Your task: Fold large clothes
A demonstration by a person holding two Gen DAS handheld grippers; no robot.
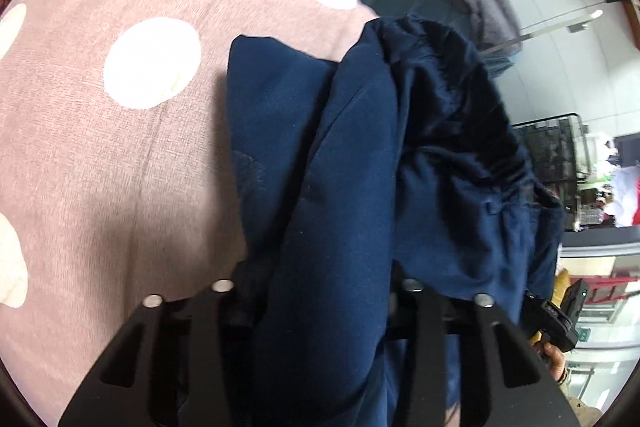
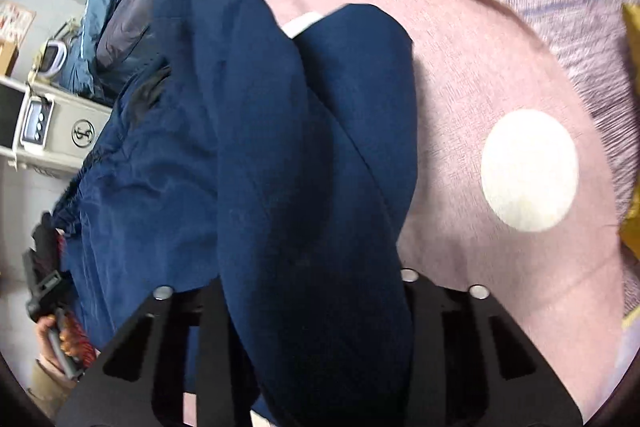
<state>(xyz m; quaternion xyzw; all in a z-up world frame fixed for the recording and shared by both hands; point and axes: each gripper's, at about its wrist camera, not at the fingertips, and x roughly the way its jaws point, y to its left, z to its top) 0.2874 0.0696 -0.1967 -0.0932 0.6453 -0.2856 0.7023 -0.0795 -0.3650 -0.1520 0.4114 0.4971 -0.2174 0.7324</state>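
Both grippers are pinching the navy garment (image 1: 352,163): left gripper (image 1: 320,307) and right gripper (image 2: 316,307) each clamp a thick bunched fold hanging over the pink dotted cover (image 1: 100,147). Bulky fabric could slide out and collapse the fold. Only the right view shows a jacket pile (image 2: 132,11) far left.

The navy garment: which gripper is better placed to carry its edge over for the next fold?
Probably neither alone. The left gripper and the right gripper both pinch the navy garment above the pink dotted cover, so both should likely move together.
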